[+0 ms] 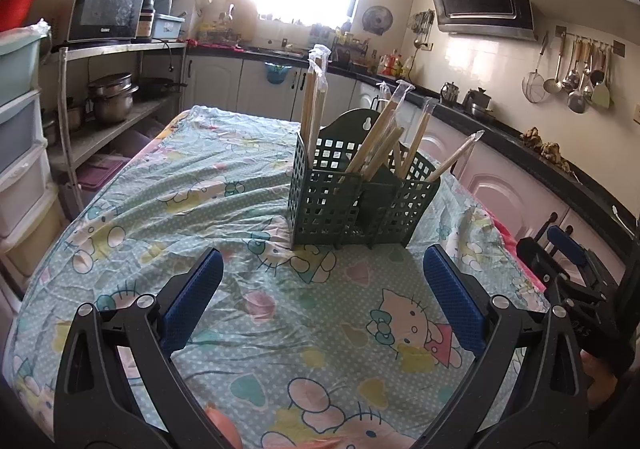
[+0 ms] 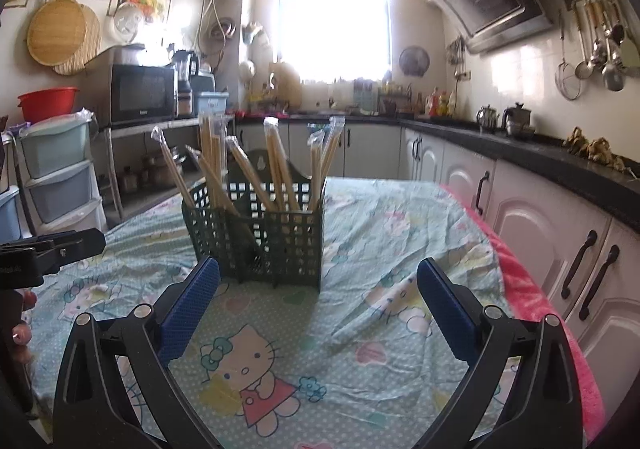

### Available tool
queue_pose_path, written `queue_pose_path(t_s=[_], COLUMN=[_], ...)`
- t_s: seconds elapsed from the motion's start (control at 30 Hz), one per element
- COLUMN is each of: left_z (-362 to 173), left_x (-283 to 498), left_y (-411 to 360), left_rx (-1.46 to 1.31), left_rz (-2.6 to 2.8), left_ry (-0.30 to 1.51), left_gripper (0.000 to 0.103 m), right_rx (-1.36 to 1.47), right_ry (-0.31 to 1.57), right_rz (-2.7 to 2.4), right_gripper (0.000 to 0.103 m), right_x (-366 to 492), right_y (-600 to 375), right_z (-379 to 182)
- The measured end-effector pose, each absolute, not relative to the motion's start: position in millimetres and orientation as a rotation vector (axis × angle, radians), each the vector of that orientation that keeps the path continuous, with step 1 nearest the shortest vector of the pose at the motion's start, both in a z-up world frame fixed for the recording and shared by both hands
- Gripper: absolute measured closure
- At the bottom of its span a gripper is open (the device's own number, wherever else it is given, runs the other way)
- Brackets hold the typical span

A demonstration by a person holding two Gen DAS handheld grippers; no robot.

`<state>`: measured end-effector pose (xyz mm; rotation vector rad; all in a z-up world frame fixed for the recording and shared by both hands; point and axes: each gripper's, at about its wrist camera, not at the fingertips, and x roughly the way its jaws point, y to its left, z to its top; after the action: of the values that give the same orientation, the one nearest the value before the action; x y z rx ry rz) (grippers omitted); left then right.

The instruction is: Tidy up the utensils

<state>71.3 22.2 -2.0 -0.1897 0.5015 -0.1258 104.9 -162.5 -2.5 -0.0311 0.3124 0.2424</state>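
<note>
Chopsticks: the wrapped chopsticks (image 2: 276, 165) stand in the green holder (image 2: 260, 245), leaning at mixed angles; you see none loose on the tablecloth (image 2: 360, 349).
Holder: it sits upright mid-table, ahead of both grippers; in the left wrist view it has several compartments, 1 pair stands tall at its far left corner (image 1: 314, 97), the rest fan rightward.
Left gripper (image 1: 324, 297): your fingers are spread wide with nothing between them, hovering over the cloth short of the holder.
Right gripper (image 2: 318, 301): spread wide too and empty, its left pad (image 2: 192, 309) near the holder's front wall but apart from it.
Stage: judged from this, sorting looks finished or nearly so; you cannot tell which compartment each pair belongs in.
Step in hand: if you tidy further, pick 1 leaning pair, the outermost one (image 1: 456, 157) being easiest to reach.
Approach: come from above, along the stick, and close on the shaft below the wrapper's loose tip.
Risk: the wrappers look slippery and the holder light; you may tip it, so brace it with your other gripper.
</note>
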Motion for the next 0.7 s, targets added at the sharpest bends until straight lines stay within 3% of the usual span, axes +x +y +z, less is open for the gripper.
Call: queue_pose_path(t_s=[0.7], left_z=[-3.9], left_x=[56.9], left_y=[16.9], left_rx=[-0.168], left_rz=[-0.088], left_ry=[0.395], left_gripper=[0.011], right_rx=[0.006], right_ry=[0.164], right_rz=[0.202], right_gripper=[0.006], right_x=[81.1], right_y=[-170.4], right_z=[-4.7])
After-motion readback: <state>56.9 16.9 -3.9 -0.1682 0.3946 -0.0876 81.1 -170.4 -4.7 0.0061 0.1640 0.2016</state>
